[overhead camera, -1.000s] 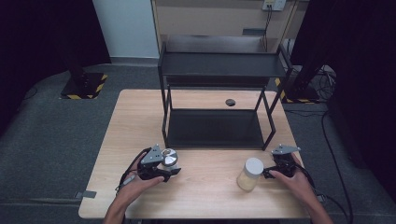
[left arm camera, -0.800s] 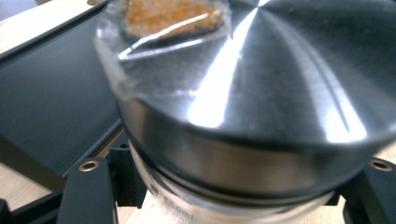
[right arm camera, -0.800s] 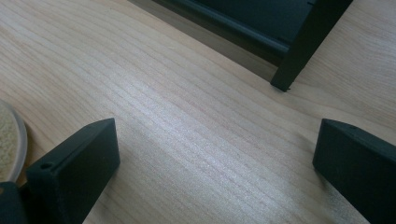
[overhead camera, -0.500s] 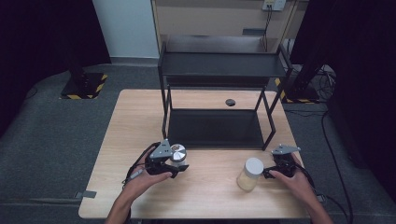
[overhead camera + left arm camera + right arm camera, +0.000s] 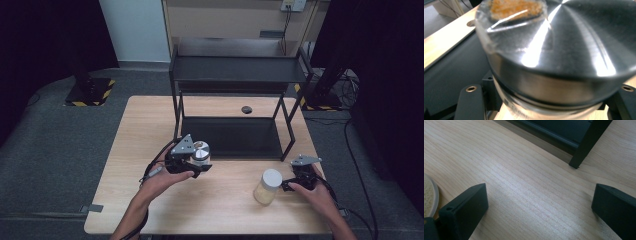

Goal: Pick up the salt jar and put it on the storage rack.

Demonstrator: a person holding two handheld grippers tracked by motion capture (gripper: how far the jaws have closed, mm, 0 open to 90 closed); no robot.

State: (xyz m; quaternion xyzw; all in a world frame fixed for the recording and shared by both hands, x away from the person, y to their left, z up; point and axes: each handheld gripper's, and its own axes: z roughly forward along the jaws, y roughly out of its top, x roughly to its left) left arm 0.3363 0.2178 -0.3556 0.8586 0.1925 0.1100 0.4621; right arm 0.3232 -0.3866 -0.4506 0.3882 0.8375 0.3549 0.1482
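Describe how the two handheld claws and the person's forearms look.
Both claws, the left claw and the right claw, have black bodies, each topped by a grey three-cornered plate. A dark cable trails from each towards the person. The jaws are flat black blocks with small screw holes. The forearms are bare, no sleeves; a dark band circles the left wrist.
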